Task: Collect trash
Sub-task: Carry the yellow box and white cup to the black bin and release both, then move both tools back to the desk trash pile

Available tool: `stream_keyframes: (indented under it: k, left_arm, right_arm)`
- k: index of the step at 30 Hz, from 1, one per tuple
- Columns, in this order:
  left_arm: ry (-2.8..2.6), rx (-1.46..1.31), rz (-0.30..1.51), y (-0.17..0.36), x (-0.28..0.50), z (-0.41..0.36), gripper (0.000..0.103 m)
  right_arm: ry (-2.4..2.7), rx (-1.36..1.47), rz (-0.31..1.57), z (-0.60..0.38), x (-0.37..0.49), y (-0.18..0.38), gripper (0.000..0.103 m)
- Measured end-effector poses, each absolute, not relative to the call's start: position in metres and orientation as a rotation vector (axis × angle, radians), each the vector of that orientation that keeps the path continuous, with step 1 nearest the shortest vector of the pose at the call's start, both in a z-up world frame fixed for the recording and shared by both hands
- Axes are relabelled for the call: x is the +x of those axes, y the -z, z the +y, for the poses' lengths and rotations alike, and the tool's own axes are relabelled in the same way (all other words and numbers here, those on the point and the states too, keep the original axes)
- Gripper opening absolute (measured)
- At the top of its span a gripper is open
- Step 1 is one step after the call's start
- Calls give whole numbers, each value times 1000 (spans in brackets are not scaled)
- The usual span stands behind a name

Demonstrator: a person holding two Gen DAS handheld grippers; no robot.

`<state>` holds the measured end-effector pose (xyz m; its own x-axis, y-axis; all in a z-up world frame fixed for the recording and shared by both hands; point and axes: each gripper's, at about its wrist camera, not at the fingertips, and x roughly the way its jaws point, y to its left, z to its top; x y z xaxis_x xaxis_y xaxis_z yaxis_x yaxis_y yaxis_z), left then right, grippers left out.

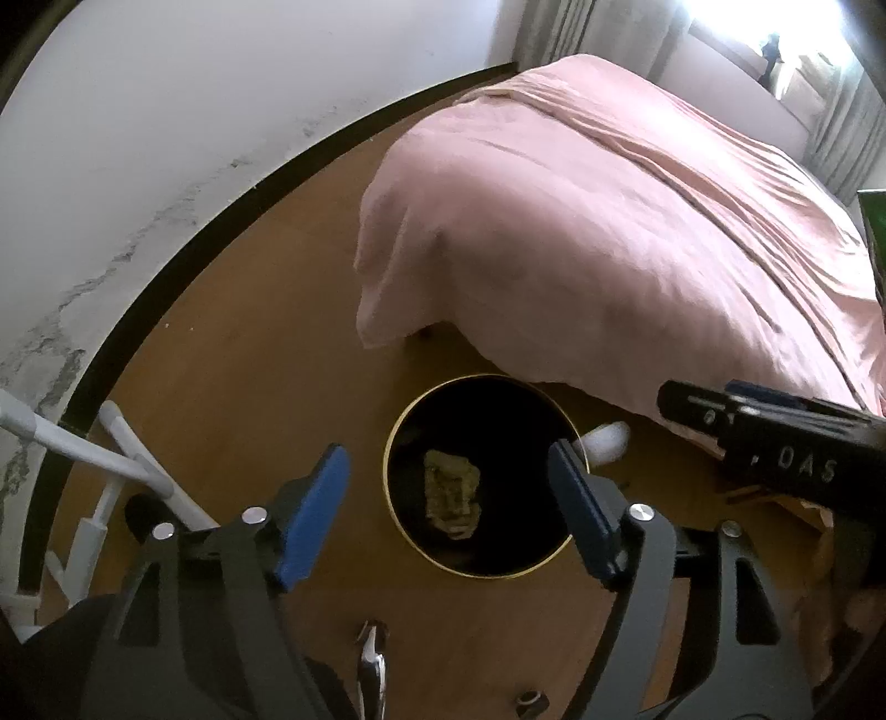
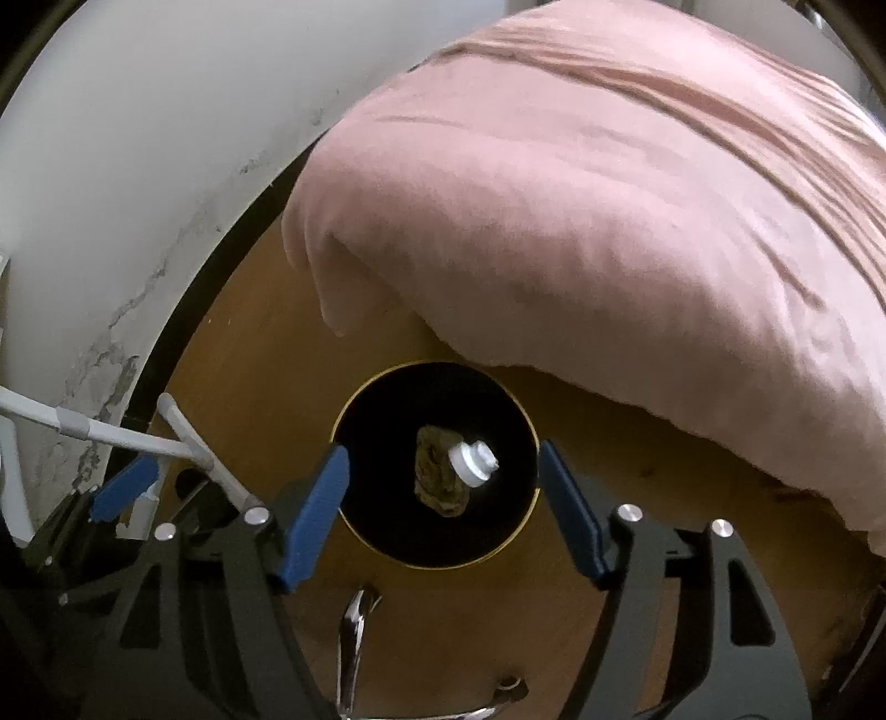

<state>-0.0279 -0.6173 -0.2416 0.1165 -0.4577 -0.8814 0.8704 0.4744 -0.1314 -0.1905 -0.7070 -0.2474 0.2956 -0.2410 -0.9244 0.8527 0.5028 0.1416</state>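
Drop step: both grippers, left point(image 1: 448, 512) and right point(image 2: 443, 512), stood wide, empty, over the bin point(image 2: 354, 410). White bottle point(image 2: 472, 462) looked mid-fall. Next: fetch more trash.

Dim, warm-toned indoors. Blown-out glare from the window point(image 1: 775, 39) at upper right of the left wrist view, washing over the bed point(image 1: 637, 221). Black inside the bin point(image 1: 398, 426). Strong fisheye bending, dark corners. Soft blur overall, worse in the right wrist view.
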Motion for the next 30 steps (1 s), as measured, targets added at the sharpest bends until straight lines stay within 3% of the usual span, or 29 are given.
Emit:
stream_keyframes:
  k: [6, 13, 21, 30]
  left_arm:
    - [1034, 451, 1023, 206, -24, -592, 83]
    - [1027, 436, 886, 114, -20, -516, 91]
    - [678, 300, 748, 24, 40, -299, 92]
    - [171, 88, 684, -7, 103, -53, 93]
  right_arm:
    - [837, 697, 973, -703, -188, 223, 70]
    - [768, 507, 877, -652, -152, 145, 72]
    - [405, 285, 740, -508, -61, 54, 74]
    - [-111, 159, 734, -301, 69, 22, 74]
